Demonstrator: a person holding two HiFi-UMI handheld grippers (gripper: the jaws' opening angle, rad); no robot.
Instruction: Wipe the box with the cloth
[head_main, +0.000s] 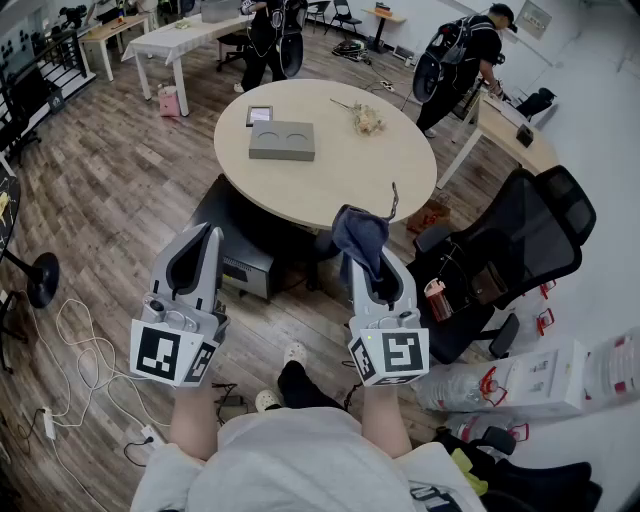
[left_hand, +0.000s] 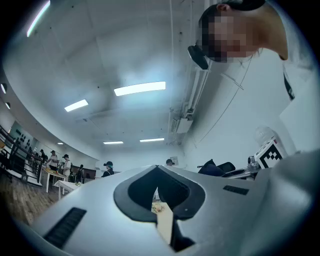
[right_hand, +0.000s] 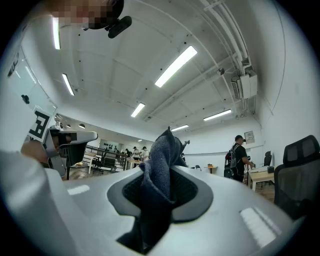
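A flat grey box (head_main: 281, 140) with two round hollows lies on the round beige table (head_main: 340, 185), far ahead of both grippers. My right gripper (head_main: 370, 258) is shut on a dark blue cloth (head_main: 358, 232), which bunches up above the jaw tips. In the right gripper view the cloth (right_hand: 159, 167) fills the gap between the jaws and stands upright from my right gripper (right_hand: 160, 197). My left gripper (head_main: 207, 232) is held beside it, shut and holding nothing. In its own view my left gripper (left_hand: 160, 200) shows only a thin slit between its jaws. Both grippers are short of the table's near edge.
A small framed tablet (head_main: 259, 115) and a dried-flower bunch (head_main: 367, 120) also lie on the table. A black cabinet (head_main: 245, 255) stands under the near edge. A black office chair (head_main: 520, 240) is at the right. Cables (head_main: 80, 350) trail on the floor at the left. People (head_main: 460, 55) stand behind.
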